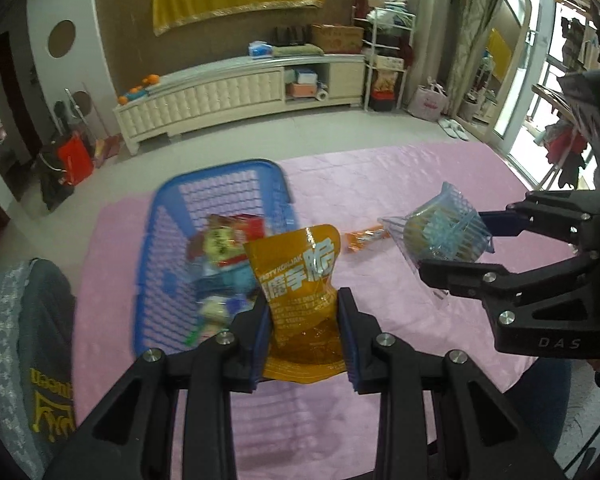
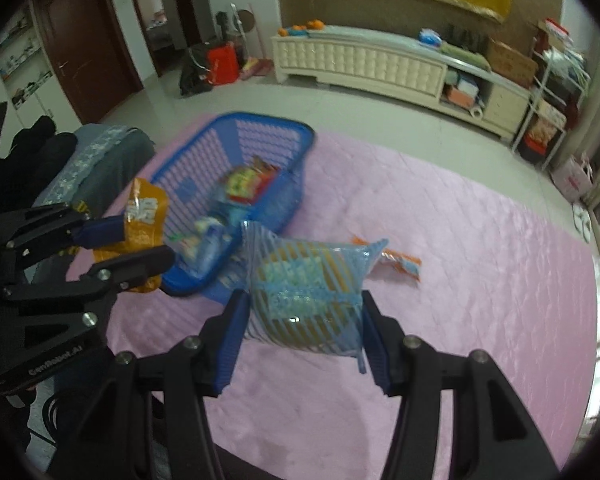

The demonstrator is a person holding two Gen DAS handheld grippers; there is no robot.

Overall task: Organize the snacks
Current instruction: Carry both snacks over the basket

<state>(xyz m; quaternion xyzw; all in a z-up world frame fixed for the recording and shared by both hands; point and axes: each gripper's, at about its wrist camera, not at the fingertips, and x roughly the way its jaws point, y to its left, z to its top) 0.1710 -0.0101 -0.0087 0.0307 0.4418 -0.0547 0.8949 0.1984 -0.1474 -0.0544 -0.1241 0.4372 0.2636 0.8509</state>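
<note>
Inside blue basket (image 1: 220, 176): assorted snack packets (image 1: 224, 240).

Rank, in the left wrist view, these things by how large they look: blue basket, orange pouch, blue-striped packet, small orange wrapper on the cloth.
1. blue basket
2. orange pouch, though it is nearest the camera, so its rank is unsure
3. blue-striped packet
4. small orange wrapper

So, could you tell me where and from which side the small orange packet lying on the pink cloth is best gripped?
Grip the orange packet across its narrow middle, coming straight down from above. It lies flat on the pink cloth, long and thin, so fingers either side of its short width fit best. The basket sits apart, leaving room.
</note>
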